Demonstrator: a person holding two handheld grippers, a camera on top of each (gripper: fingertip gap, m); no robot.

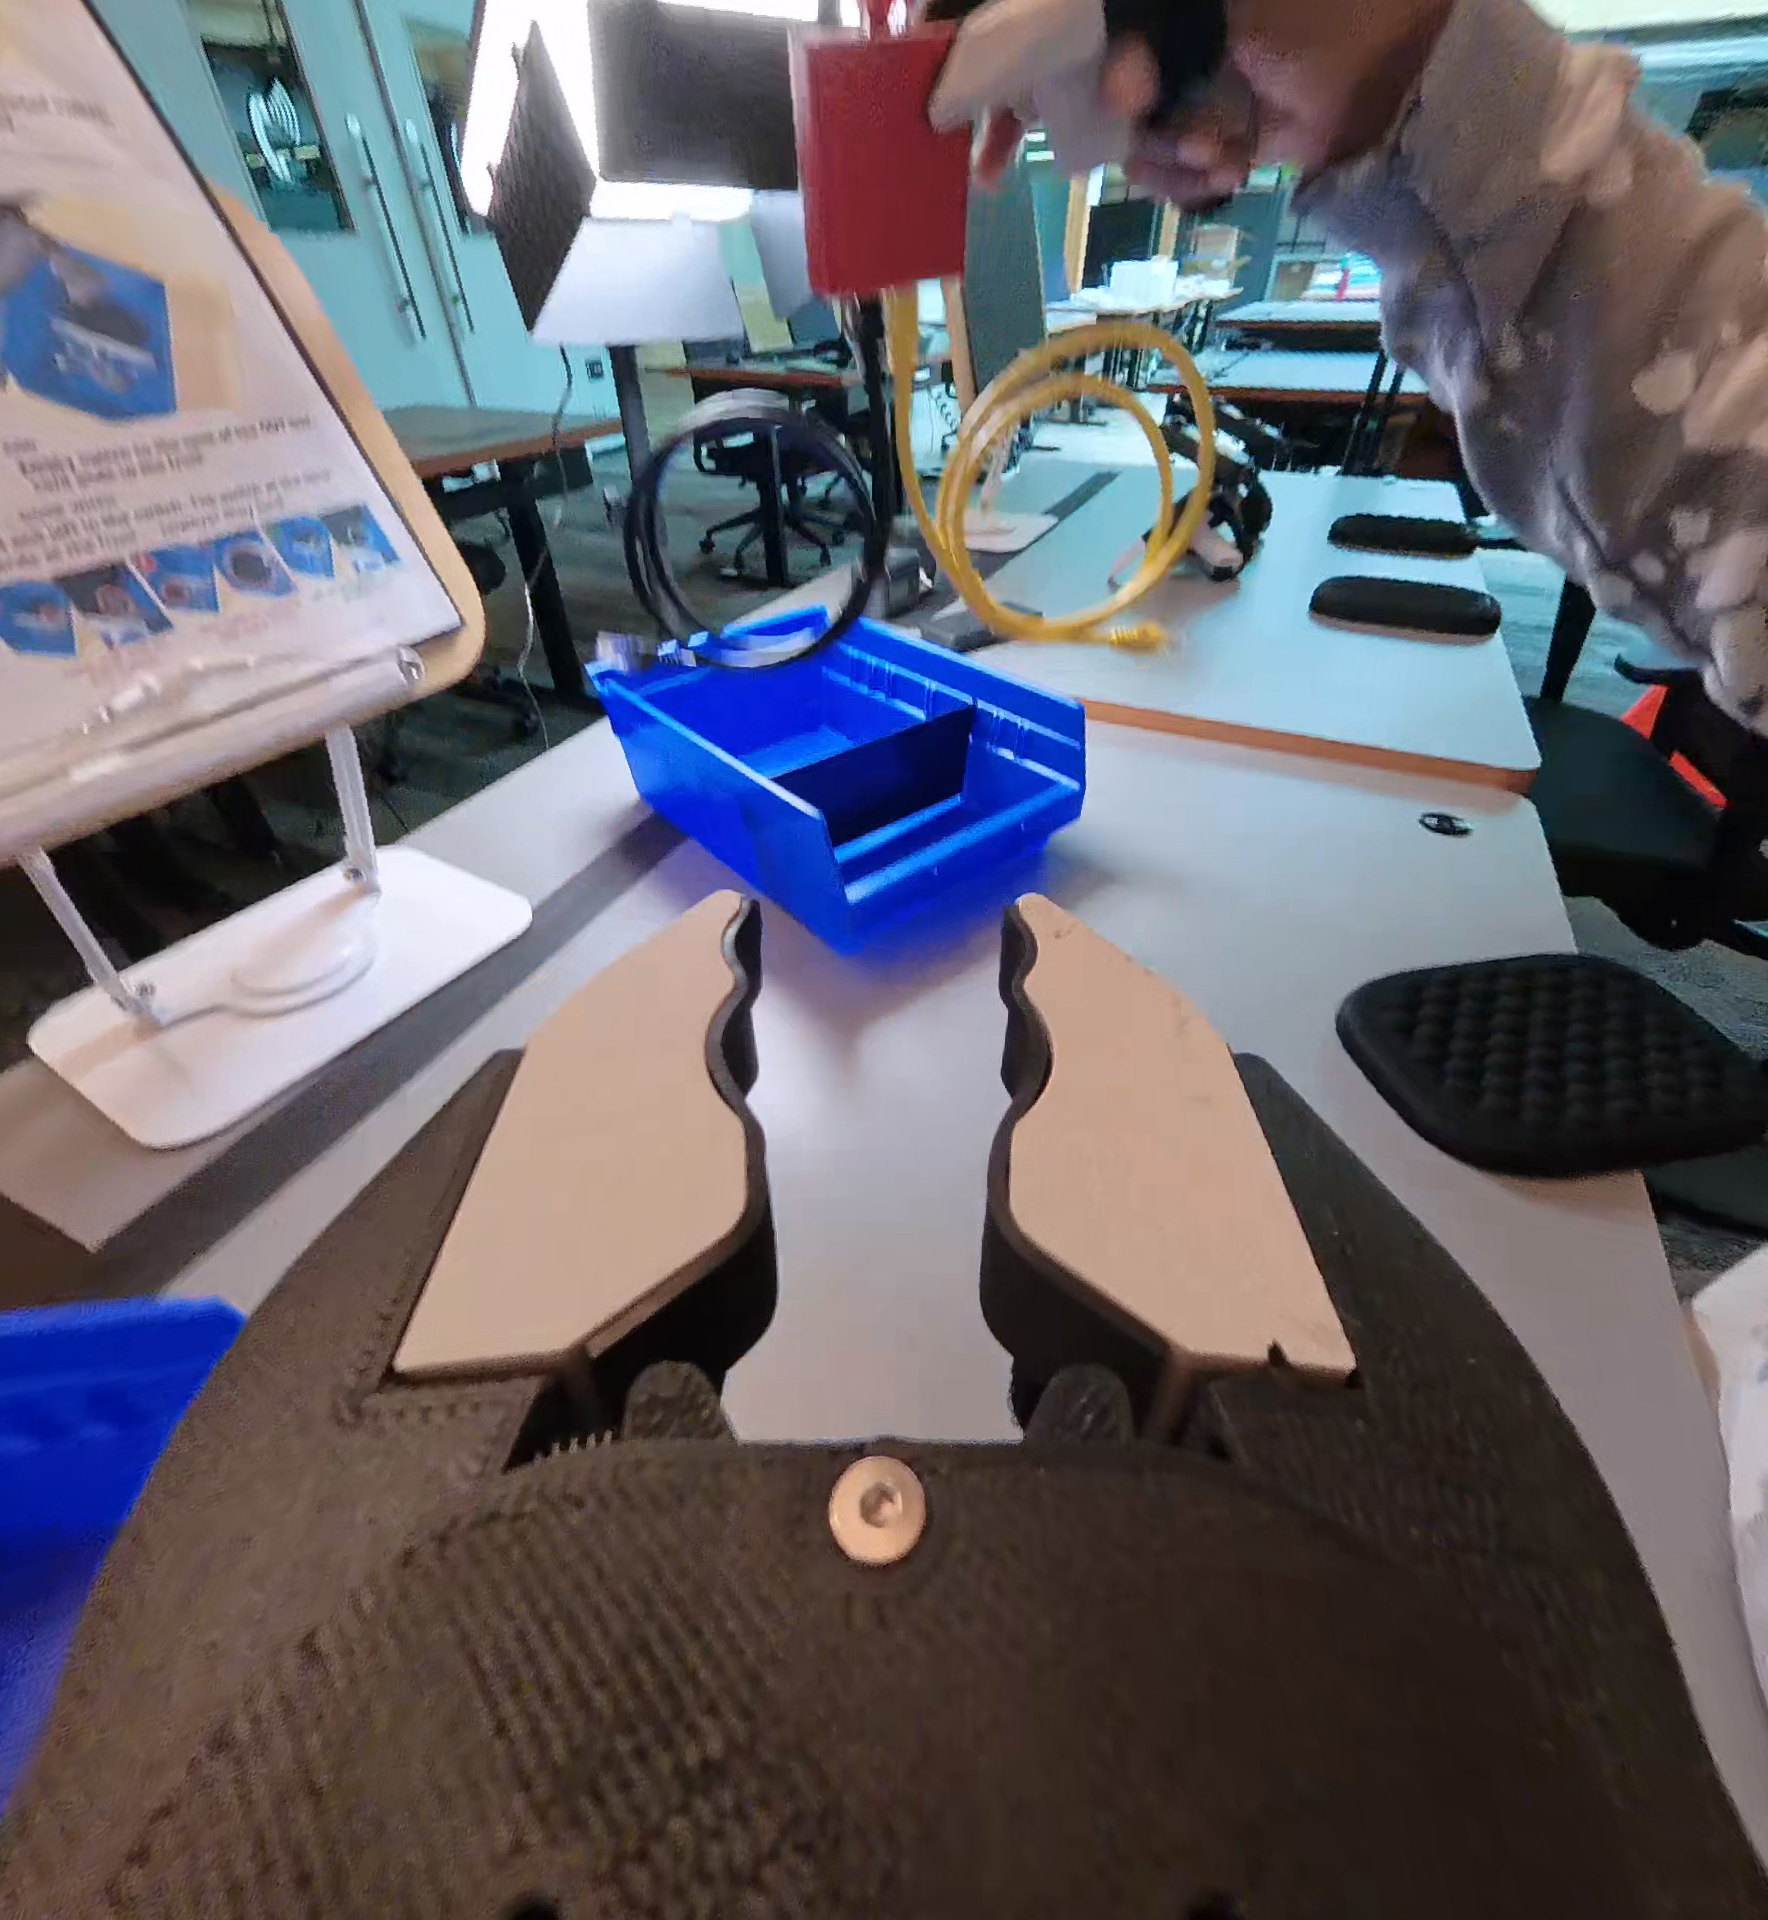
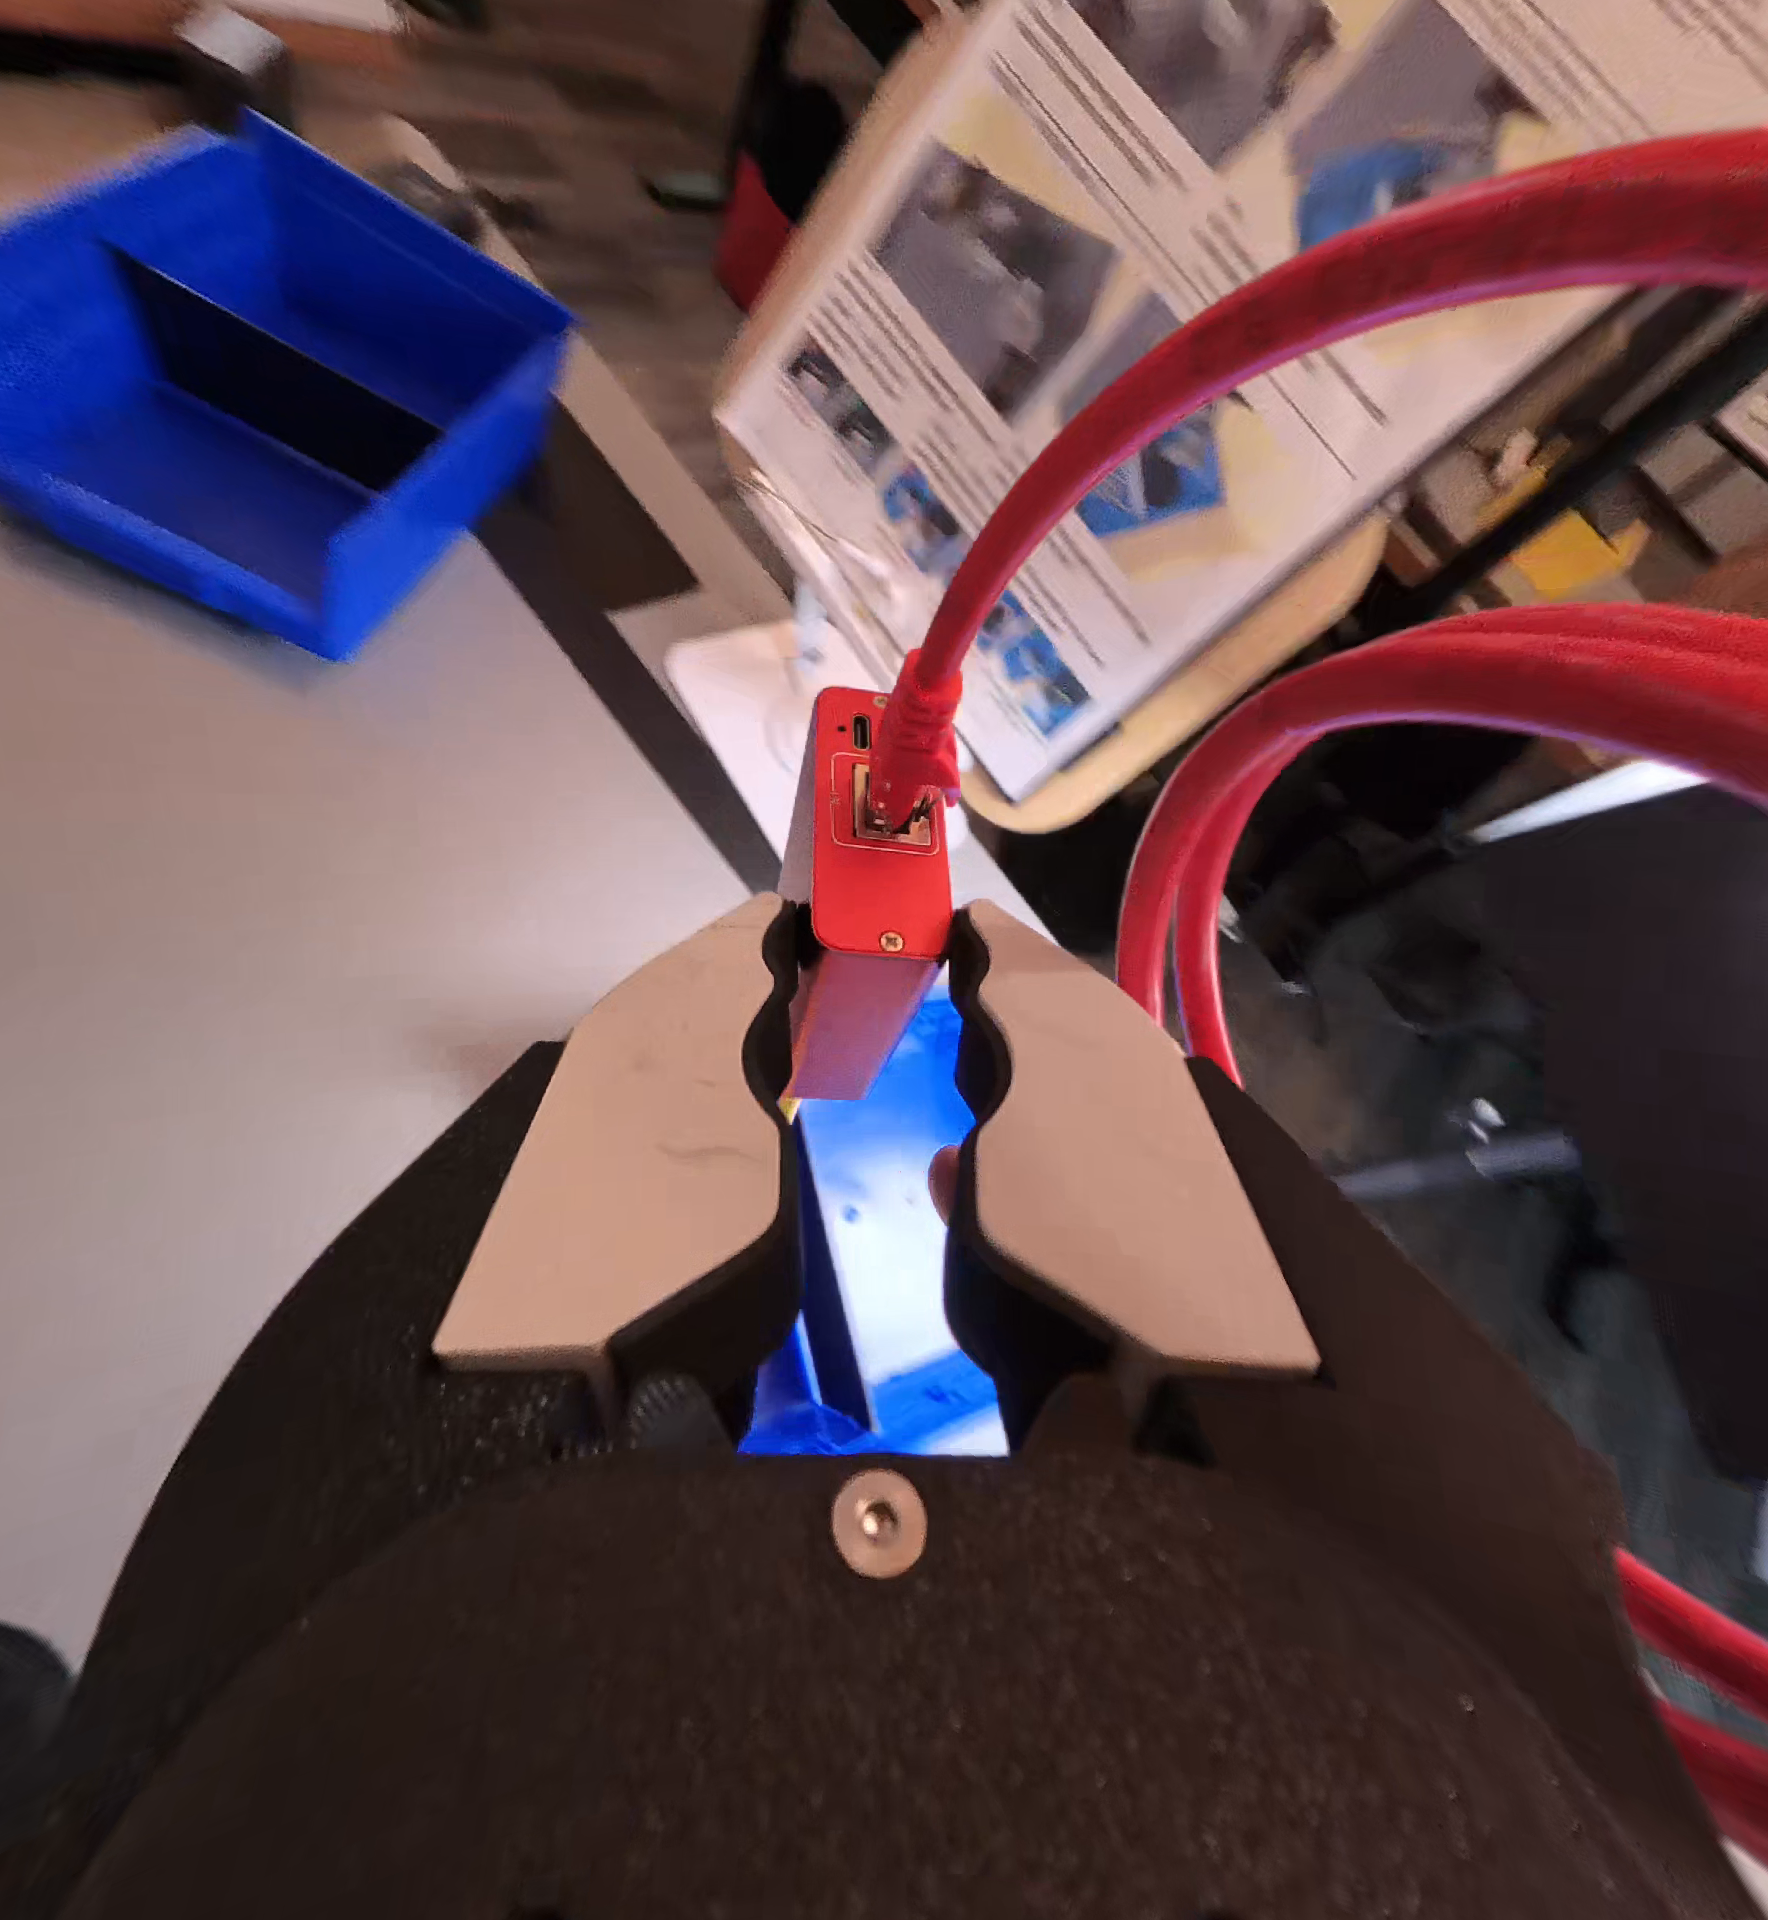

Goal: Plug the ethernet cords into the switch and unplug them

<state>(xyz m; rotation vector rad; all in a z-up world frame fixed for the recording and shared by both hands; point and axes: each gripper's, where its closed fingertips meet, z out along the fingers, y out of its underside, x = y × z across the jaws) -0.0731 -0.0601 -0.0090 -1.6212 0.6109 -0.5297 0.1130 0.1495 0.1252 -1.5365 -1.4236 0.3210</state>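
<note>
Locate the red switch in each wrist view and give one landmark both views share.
Left wrist view: the red switch hangs top centre, held up by a hand, a yellow cord dangling below it.
Right wrist view: the switch is at centre, clamped in the right gripper, a red cord plugged in.
Shared landmark: the blue bin.

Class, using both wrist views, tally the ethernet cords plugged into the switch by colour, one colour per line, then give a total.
Red ethernet cord: 1
Yellow ethernet cord: 1
Black ethernet cord: 1
Total: 3, all hanging from the small red metal switch held by the right gripper.
</note>
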